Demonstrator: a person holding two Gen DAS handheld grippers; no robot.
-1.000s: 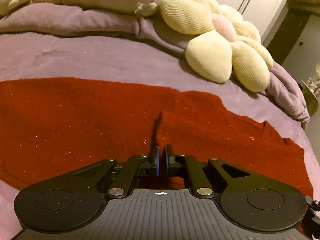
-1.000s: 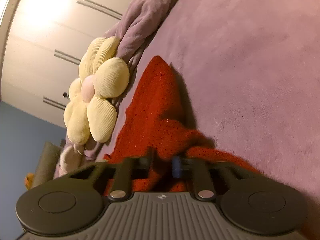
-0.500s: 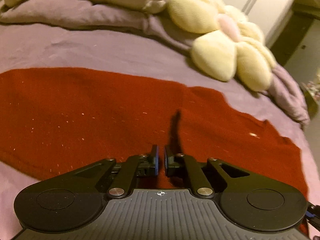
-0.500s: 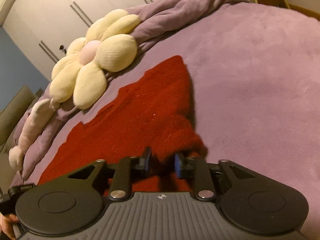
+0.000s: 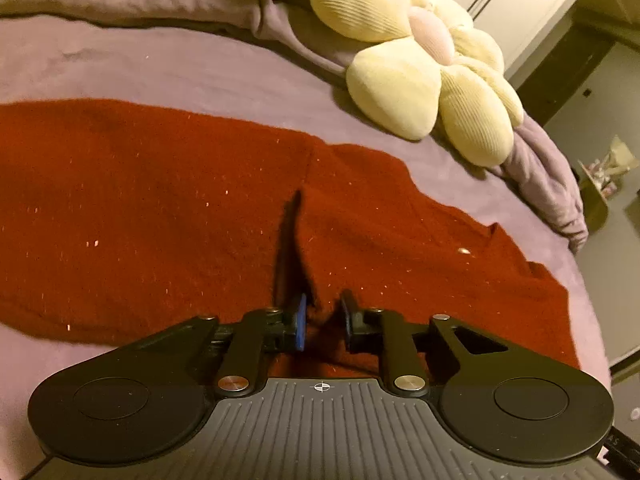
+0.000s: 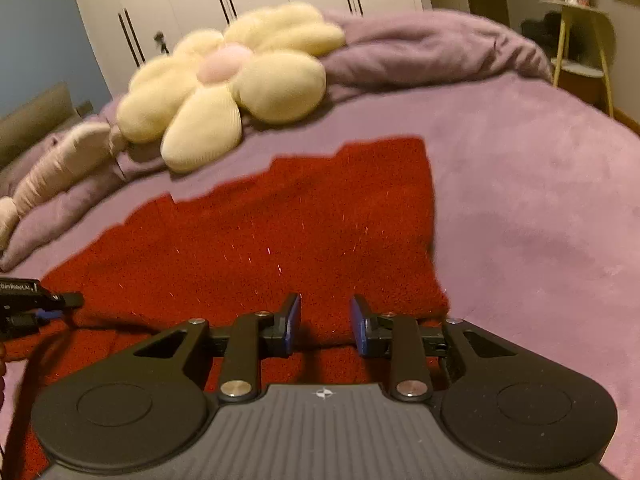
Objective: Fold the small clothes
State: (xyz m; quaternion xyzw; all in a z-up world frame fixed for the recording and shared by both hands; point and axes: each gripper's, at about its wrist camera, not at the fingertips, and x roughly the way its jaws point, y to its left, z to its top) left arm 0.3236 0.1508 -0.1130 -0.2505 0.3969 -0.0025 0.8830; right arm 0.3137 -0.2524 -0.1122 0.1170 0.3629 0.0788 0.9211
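Observation:
A red knitted garment (image 5: 160, 208) lies spread on the purple bed cover, with a low raised fold running up its middle. My left gripper (image 5: 323, 322) is open just above the near edge of the garment, with the fold's end between its jaws but not pinched. In the right wrist view the same red garment (image 6: 280, 232) lies flat, folded over on itself. My right gripper (image 6: 325, 324) is open and empty over the garment's near edge. The left gripper's tip (image 6: 36, 300) shows at the left edge of the right wrist view.
A yellow flower-shaped cushion (image 5: 424, 68) lies at the far side of the bed, also in the right wrist view (image 6: 224, 80). A bunched purple blanket (image 6: 420, 52) and a pale plush toy (image 6: 52, 168) lie behind. A small side table (image 6: 580, 40) stands beyond the bed (image 6: 540, 220).
Both grippers have opened and let go of the red garment. The right gripper swung level, and the cloth it held now lies flat on the bed.

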